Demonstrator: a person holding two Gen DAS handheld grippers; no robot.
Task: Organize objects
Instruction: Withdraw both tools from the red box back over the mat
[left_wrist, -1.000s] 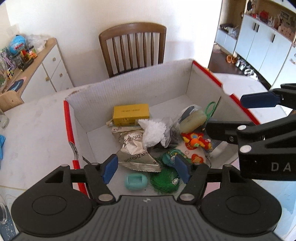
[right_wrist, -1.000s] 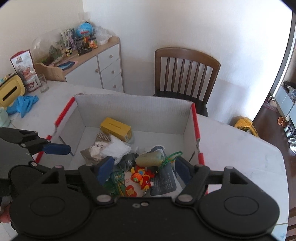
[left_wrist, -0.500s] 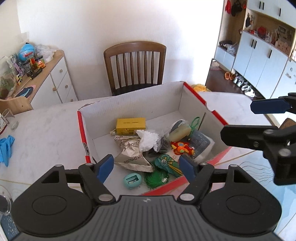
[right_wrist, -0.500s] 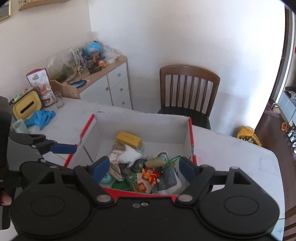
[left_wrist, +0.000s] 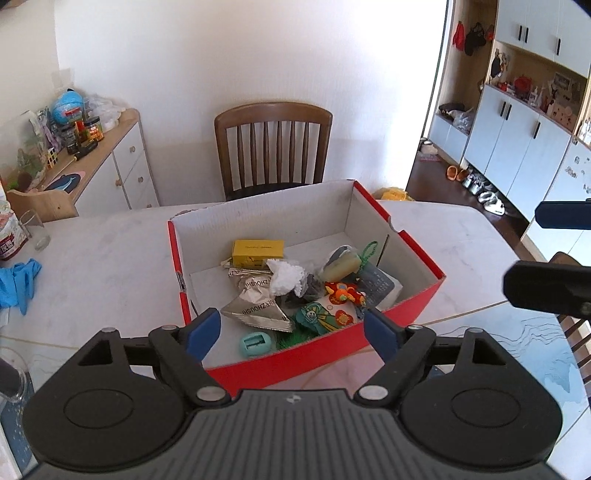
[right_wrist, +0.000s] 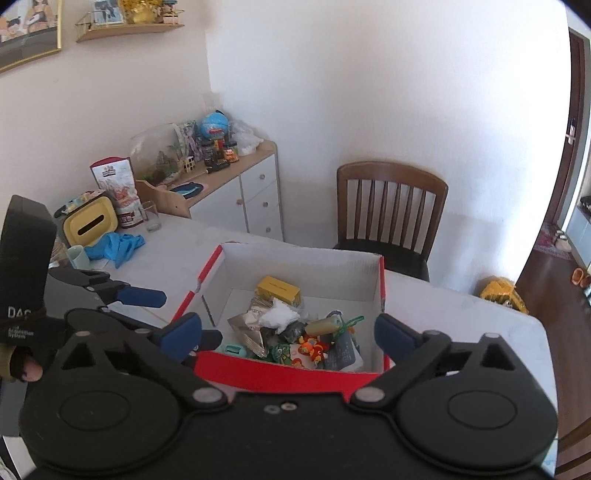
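A red cardboard box (left_wrist: 334, 352) with a white inside stands on the marble table; it also shows in the right wrist view (right_wrist: 288, 373). In it lie a yellow carton (left_wrist: 258, 253), a silver foil packet (left_wrist: 255, 308), crumpled white paper (left_wrist: 284, 277), a teal sharpener (left_wrist: 255, 343), an orange toy (left_wrist: 343, 291) and other small items. My left gripper (left_wrist: 291, 330) is open and empty, above the box's near wall. My right gripper (right_wrist: 288, 332) is open and empty, held back above the box's near edge.
A wooden chair (left_wrist: 273, 147) stands behind the table. Blue gloves (left_wrist: 18, 282) and a glass (left_wrist: 33, 229) lie at the table's left; a yellow tissue box (right_wrist: 90, 225) stands there too. A cluttered white sideboard (right_wrist: 236, 192) is along the wall.
Both grippers have pulled back and up from the box, so it looks smaller and its whole outline shows. Both stay open and empty. The box contents have not moved.
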